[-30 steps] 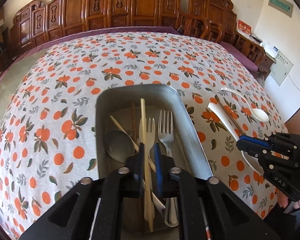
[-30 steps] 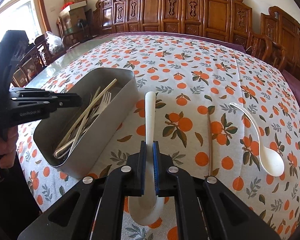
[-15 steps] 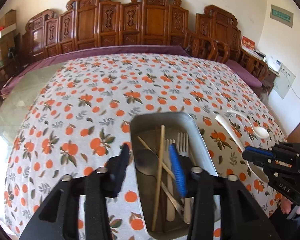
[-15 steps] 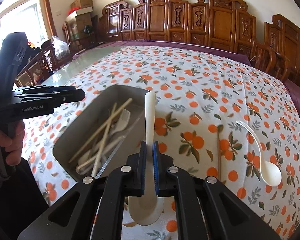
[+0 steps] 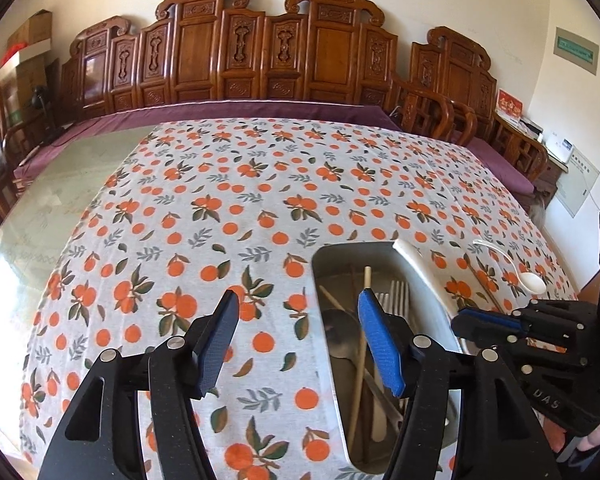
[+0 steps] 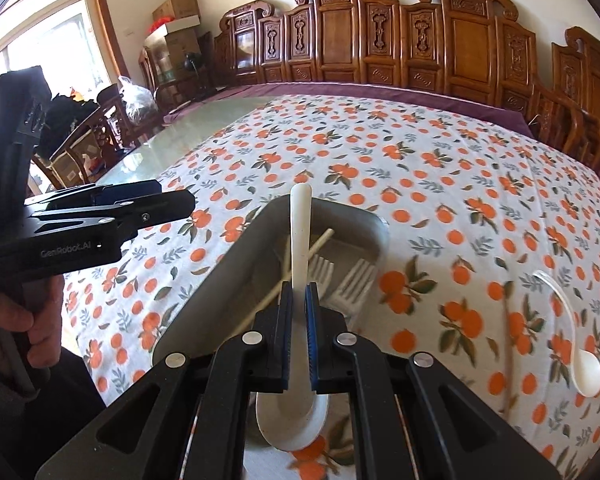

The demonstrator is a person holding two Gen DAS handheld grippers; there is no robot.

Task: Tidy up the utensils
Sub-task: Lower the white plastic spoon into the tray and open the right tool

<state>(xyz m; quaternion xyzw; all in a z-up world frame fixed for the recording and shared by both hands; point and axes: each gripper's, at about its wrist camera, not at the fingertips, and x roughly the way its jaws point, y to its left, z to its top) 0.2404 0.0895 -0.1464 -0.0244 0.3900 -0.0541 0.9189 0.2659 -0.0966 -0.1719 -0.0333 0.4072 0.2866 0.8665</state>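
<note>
Right gripper (image 6: 299,304) tilted downward over the tray (image 6: 352,220), clamped on white spoon (image 6: 300,236).

Daylight floods in from the window (image 6: 48,56) on my left, blowing it out to white and throwing glare across the bare glass tabletop (image 5: 40,216). The tablecloth (image 5: 260,208) is bright and evenly lit. Both fisheye views bend the carved chairs (image 6: 400,40) into arcs and go black at the corners. The cloth at my right view's lower right is smeared with blur.
</note>
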